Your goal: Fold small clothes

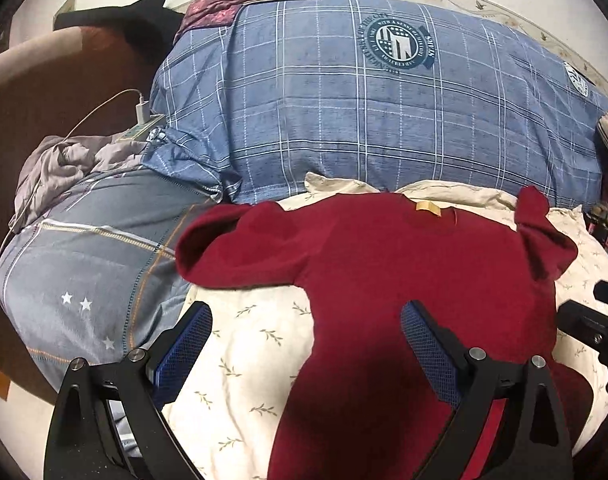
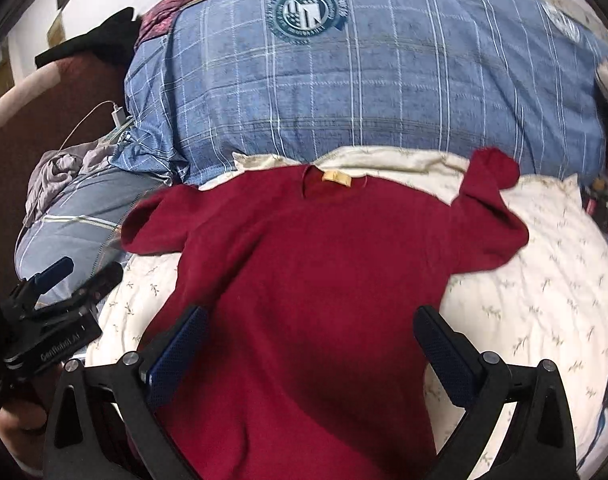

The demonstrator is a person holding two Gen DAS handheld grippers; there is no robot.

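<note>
Red shirt [image 2: 316, 264], one, lies flat; both tools, left [image 1: 306, 344] and right [image 2: 310, 344], hang spread and empty

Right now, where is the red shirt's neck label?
In both views the tan neck label sits at the red shirt's collar, on its far edge, just before the blue plaid quilt.

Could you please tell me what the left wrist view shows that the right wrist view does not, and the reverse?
Only the left wrist view shows the white stars on the grey bedding, and the left gripper from behind, open, straddling the shirt's edge. Only the right wrist view shows the right gripper from behind, open over the shirt's body, and the left gripper's lettered side. Both show the red shirt spread flat on the cream sheet, its tan neck label, and the blue plaid duvet.
</note>
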